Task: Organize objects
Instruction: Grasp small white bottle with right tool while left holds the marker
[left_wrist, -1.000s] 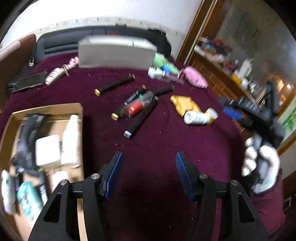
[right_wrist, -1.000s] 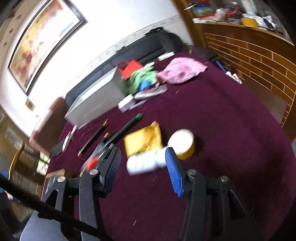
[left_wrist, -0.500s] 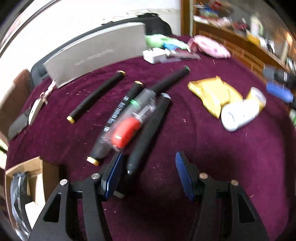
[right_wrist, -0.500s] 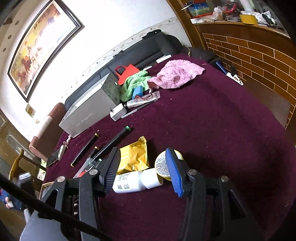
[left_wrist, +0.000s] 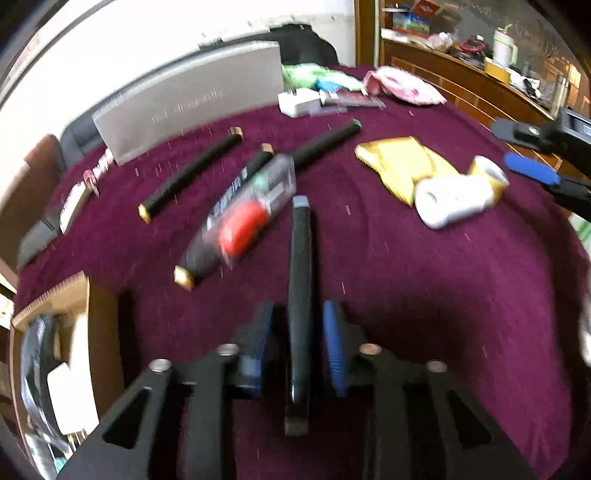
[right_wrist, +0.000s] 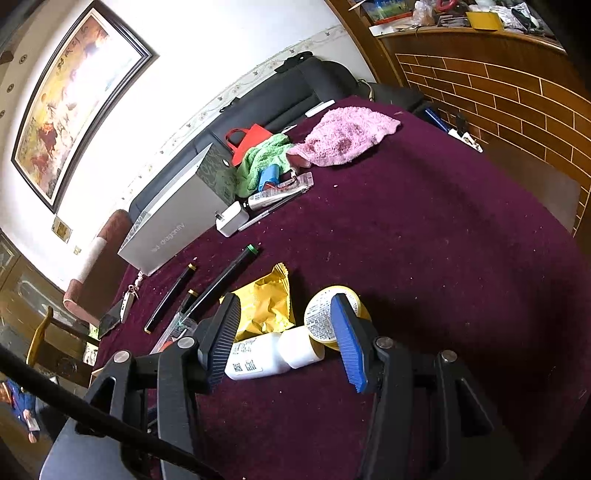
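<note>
Left gripper (left_wrist: 299, 317): jaws drawn narrow around a black pen (left_wrist: 301, 251), one blue pad on each side of the barrel. Cannot tell through the motion blur whether the pads are touching it. Pen position: lengthwise between the fingers, grey-capped end pointing away, on the maroon tablecloth (left_wrist: 424, 295).

Left of the pen: a clear pack (left_wrist: 255, 206) with a red item inside, lying across another black pen. At the left edge: a cardboard box (left_wrist: 92, 317) holding white and dark items.

Right gripper (right_wrist: 286, 332): jaws spread wide, gripping nothing. Positioned over a white bottle (right_wrist: 258, 356) lying on its side, cap end just beside a yellow tub (right_wrist: 325, 317). Just behind both: a crumpled yellow packet (right_wrist: 266, 302). Further back: a silver box (right_wrist: 173, 221) and a pink towel (right_wrist: 347, 136).
</note>
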